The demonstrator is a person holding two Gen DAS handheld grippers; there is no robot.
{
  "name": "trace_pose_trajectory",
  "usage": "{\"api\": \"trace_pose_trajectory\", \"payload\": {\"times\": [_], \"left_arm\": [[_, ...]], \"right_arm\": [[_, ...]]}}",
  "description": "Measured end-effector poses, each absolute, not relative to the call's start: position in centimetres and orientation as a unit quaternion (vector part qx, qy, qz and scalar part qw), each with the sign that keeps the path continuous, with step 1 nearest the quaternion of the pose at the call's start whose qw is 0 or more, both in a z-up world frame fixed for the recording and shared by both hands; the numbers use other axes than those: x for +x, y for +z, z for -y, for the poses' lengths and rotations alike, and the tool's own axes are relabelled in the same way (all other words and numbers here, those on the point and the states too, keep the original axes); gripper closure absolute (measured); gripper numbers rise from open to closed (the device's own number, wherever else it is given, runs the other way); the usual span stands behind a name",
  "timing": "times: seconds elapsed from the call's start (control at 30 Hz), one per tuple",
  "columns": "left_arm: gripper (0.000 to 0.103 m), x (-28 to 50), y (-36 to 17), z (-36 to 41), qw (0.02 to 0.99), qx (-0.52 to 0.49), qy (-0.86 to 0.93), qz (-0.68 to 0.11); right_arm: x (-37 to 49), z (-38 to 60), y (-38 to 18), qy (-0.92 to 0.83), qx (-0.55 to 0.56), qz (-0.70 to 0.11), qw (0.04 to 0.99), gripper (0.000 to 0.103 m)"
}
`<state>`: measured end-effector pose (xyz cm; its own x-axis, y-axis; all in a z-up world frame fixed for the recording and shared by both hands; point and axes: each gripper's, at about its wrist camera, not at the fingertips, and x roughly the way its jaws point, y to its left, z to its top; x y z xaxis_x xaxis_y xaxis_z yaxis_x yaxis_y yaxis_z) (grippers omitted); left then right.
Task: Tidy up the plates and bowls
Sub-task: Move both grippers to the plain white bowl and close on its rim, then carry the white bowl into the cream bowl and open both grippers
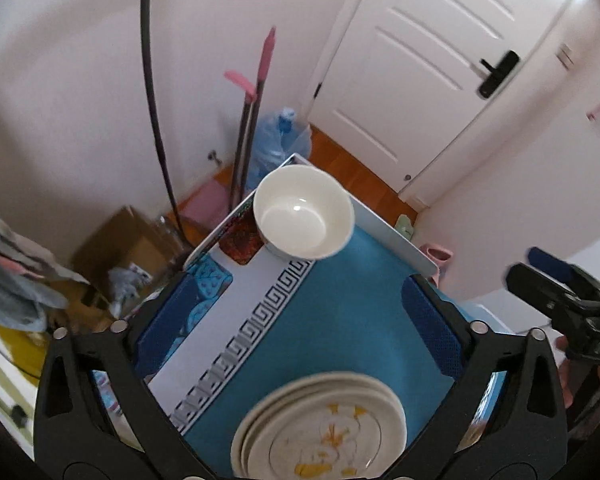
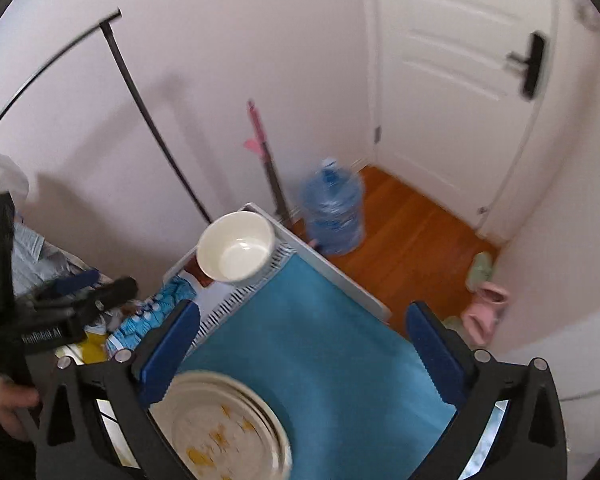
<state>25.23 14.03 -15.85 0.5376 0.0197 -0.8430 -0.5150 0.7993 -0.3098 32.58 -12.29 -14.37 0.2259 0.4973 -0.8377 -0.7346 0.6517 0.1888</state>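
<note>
From the left wrist camera, the left claw [image 1: 296, 312] stands wide, its blue pads [image 1: 432, 320] apart over the teal cloth [image 1: 340, 308] that covers the bench [image 1: 392, 236], and nothing lies between them. A stack of plates [image 1: 320, 428] with yellow flower print sits on the cloth at the near edge, low between the two fingers but touching neither. A white bowl [image 1: 304, 212] stands upright at the far corner of the bench, partly on a red patterned mat [image 1: 240, 240]. Beyond the bench, pink-handled mops [image 1: 256, 92] lean on the wall beside a blue water jug [image 1: 280, 136], and a white door [image 1: 432, 60] is shut. The other claw shows at the right edge, blurred

From the right wrist camera, the right claw [image 2: 304, 348] is also spread wide and empty over the teal cloth [image 2: 320, 340]. The plates [image 2: 228, 428] lie near the lower left, just beside the left-hand pad [image 2: 172, 348]; whether they touch it cannot be told. The bowl [image 2: 236, 246] sits at the far corner of the bench [image 2: 340, 276]. The water jug [image 2: 334, 208] stands on the wooden floor [image 2: 412, 232], with pink slippers [image 2: 486, 308] by the wall. The left claw [image 2: 92, 290] and a hand [image 2: 8, 404] appear at the left edge
</note>
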Motion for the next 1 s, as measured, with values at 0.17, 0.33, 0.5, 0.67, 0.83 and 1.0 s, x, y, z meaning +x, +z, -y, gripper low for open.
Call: {"api": "trace_pose_trajectory", "payload": {"times": [0.17, 0.33, 0.5, 0.67, 0.83, 1.0], "left_arm": [[0.033, 28.6, -21.7, -16.5, 0.810, -0.318, 0.131, -0.474], [0.040, 30.5, -25.2, -17.8, 0.796, -0.354, 0.124, -0.475], [0.052, 31.7, -27.3, -18.8, 0.783, -0.374, 0.130, -0.479], [0.072, 32.5, -28.6, -19.6, 0.775, -0.378, 0.145, -0.485], [0.084, 32.3, -29.2, -20.1, 0.772, -0.379, 0.158, -0.485], [0.084, 32.4, -29.0, -19.4, 0.779, -0.353, 0.164, -0.491]], "right_arm": [[36.5, 7.0, -20.3, 0.401, -0.122, -0.524, 0.741, 0.008], [37.5, 4.0, -24.8, 0.418, -0.113, -0.566, 0.701, 0.032], [38.3, 2.1, -27.1, 0.431, -0.106, -0.582, 0.681, 0.041], [38.5, 0.8, -28.4, 0.444, -0.107, -0.586, 0.669, 0.055], [38.7, 0.0, -29.5, 0.445, -0.112, -0.592, 0.662, 0.083], [38.9, 0.2, -29.6, 0.446, -0.104, -0.592, 0.663, 0.085]]}}
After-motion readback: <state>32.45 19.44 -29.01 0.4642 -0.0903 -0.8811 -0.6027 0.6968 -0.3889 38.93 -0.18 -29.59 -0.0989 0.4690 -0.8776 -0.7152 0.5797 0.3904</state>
